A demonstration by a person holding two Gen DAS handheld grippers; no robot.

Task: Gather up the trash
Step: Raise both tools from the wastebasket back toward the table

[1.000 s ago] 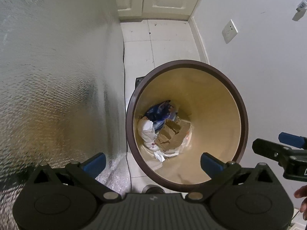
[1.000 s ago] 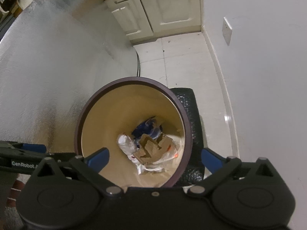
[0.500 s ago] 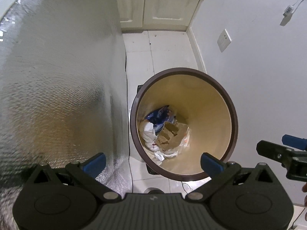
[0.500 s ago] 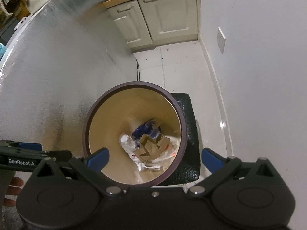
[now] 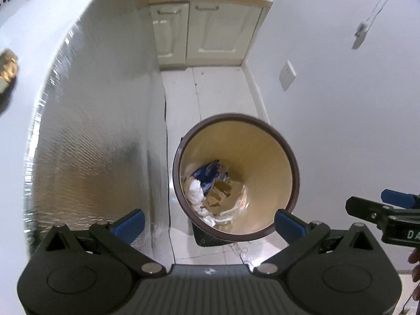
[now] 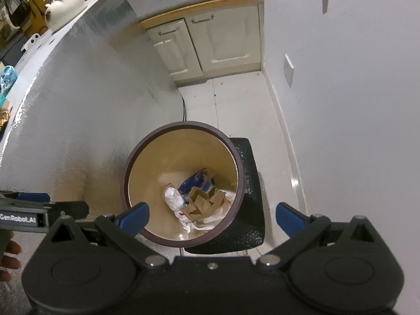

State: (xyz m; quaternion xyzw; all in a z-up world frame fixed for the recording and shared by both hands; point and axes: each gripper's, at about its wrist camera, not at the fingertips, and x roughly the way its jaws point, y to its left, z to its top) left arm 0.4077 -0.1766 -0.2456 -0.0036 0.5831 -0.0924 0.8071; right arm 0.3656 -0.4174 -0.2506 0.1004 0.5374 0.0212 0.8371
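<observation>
A round bin [image 5: 262, 141] [image 6: 157, 168] with a dark brown rim and beige inside stands on the floor below both grippers. At its bottom lie torn brown cardboard [image 5: 219, 193] [image 6: 200, 200], a blue wrapper [image 5: 208, 172] [image 6: 195, 181] and crumpled white paper [image 5: 194, 193] [image 6: 173, 197]. My left gripper [image 5: 208, 224] hangs high above the bin, open and empty. My right gripper [image 6: 212, 216] is likewise open and empty above it. Each gripper shows at the edge of the other's view.
A tall silver textured surface [image 5: 86, 131] [image 6: 78, 120] rises on the left of the bin. A white wall [image 5: 341, 105] with a socket [image 5: 287, 74] closes the right. Cream cabinets [image 5: 207, 34] [image 6: 210, 44] stand at the back. A black mat [image 6: 252, 204] lies under the bin.
Both grippers have risen well above the bin, which looks smaller now. More of the cabinets and the countertop has come into view. The trash in the bin has not moved.
</observation>
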